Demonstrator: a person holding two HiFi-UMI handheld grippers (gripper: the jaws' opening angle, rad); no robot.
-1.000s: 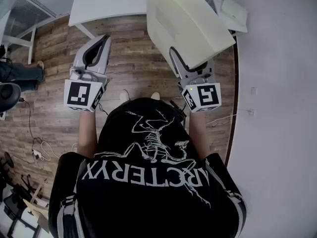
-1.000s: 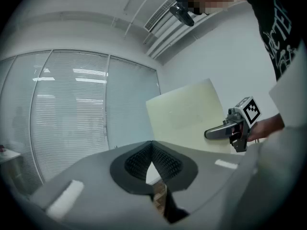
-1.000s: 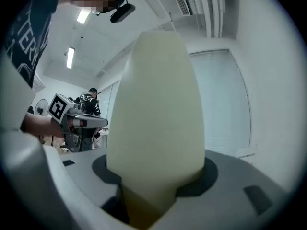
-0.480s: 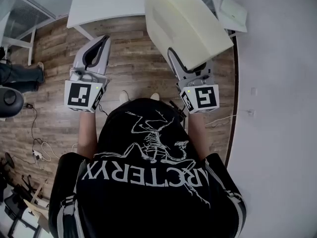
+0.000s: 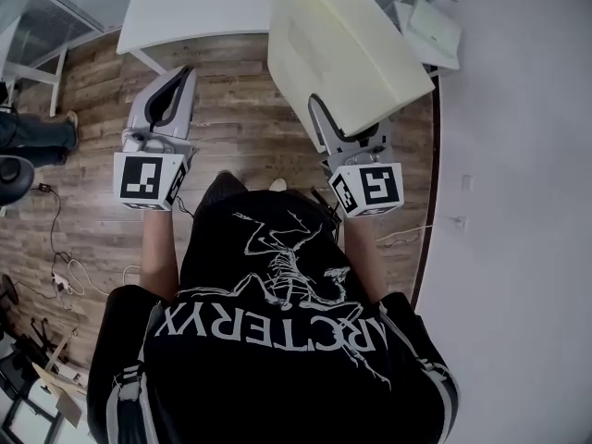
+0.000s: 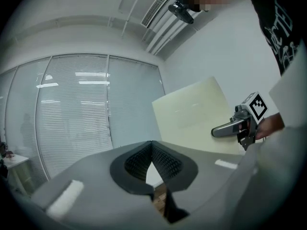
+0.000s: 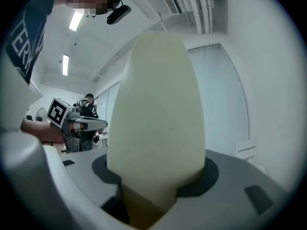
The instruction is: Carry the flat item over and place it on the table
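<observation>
Planks of the floor (image 5: pixel 240 109) across the left and middle of the head view. At middle left, left gripper (image 5: pixel 182 74), tongs pressed together with nothing between them, pointing up-frame toward the white table (image 5: pixel 199 7) at the top edge. Further right, flat item (image 5: pixel 347 40), a pale cream panel, up in the air and tilted, overlapping the table's right end in the picture but judged not resting on it. Just below it at centre right, right gripper (image 5: pixel 317 111), tongs pinching the panel's near edge; in the right gripper view, cream sheet rising straight out from between the jaws. Down the right side, white wall (image 5: pixel 518 202), close to the panel's right corner.

Judged mid-carry, table ahead. To do it well: grip firm against the leverage of a wide sheet held by one edge; mind the right corner near the wall; bring the panel over bare tabletop, lower the far edge first, tip it down flat, and spread the tongs only with the whole sheet borne by the table; free left gripper handy for steadying the far side
</observation>
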